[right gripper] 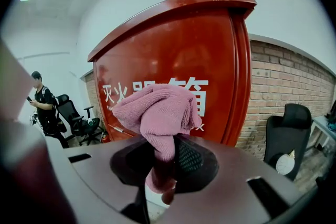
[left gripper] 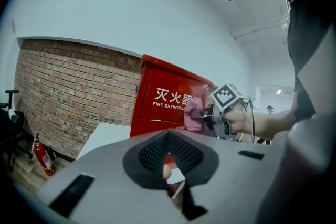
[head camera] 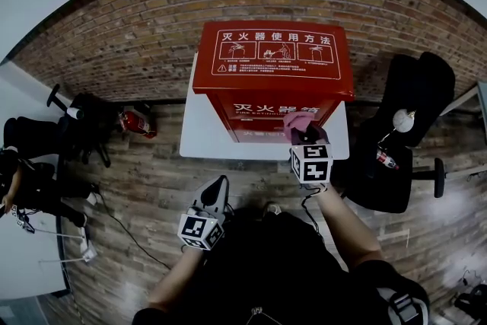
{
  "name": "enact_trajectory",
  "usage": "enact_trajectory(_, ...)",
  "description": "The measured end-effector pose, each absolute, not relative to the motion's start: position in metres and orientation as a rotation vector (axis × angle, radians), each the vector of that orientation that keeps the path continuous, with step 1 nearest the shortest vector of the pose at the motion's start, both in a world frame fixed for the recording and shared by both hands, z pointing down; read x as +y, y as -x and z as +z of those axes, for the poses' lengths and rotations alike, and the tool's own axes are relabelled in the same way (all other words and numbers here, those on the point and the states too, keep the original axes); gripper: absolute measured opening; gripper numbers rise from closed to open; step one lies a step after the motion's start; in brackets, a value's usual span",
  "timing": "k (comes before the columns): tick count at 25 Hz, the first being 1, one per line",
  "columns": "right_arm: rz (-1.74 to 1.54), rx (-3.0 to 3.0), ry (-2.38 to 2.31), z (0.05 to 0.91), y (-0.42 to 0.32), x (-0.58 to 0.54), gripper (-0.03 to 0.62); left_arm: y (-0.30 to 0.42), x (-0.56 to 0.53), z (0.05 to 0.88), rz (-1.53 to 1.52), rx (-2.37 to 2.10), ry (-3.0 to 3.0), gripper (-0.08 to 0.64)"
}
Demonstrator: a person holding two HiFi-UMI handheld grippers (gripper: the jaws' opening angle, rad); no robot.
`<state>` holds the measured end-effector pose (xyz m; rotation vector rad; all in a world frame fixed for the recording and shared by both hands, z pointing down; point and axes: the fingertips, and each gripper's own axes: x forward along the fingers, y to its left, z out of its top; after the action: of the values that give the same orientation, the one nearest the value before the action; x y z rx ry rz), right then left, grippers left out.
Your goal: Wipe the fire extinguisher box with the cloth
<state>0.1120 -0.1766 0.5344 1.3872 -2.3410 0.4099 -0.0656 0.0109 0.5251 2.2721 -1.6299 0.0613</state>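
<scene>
Closest to me, my left gripper (head camera: pixel 219 185) hangs low with jaws together on nothing, while my right gripper (head camera: pixel 306 133) is clamped on the pink cloth (head camera: pixel 297 120), held against the front of the red fire extinguisher box (head camera: pixel 272 49) on the white desk (head camera: pixel 202 135).

The fire extinguisher box (head camera: pixel 272 65) stood directly ahead of the right gripper (head camera: pixel 306 135), on a low table (head camera: pixel 204 139) backed against the brick wall (head camera: pixel 144 34). The cloth (head camera: pixel 297 120) sat between that gripper's jaws, its bunched end at the box's front face. The left gripper (head camera: pixel 219 185) hung to the left of the right one and farther back from the box. A chair (head camera: pixel 411 125) stood to the right gripper's right. A small extinguisher (head camera: pixel 137 122) sat on the floor well left of the left gripper.
</scene>
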Motion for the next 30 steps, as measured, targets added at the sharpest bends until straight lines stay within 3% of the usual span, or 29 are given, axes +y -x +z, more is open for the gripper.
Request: enact_trajectory(30, 0.333, -2.404, -1.423, 0.43, -0.113, -0.172, 0.089, 0.073, 0.018, 0.521, 0.01, -1.636, -2.276, 0.023)
